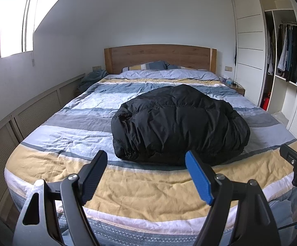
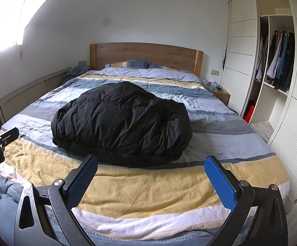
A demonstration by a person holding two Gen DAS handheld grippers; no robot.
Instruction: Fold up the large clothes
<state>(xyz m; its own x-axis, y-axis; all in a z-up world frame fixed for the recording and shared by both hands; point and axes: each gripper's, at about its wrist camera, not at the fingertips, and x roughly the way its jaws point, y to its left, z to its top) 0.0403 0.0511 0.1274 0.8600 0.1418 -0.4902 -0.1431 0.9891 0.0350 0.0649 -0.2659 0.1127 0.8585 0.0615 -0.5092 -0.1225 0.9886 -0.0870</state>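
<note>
Striped bed (image 1: 66, 164) carries black puffy jacket (image 1: 179, 123) bundled mid-mattress; left hand-held gripper (image 1: 146, 176) and right hand-held gripper (image 2: 151, 181) both spread wide, empty, near its front edge; soft, light, slippery; pinch hem.

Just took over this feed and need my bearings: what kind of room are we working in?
A home bedroom, almost certainly. A double bed with a wooden headboard and striped duvet fills the view, an open wardrobe of hanging clothes stands on the right, and the black puffy jacket lies bundled on the bed.
</note>
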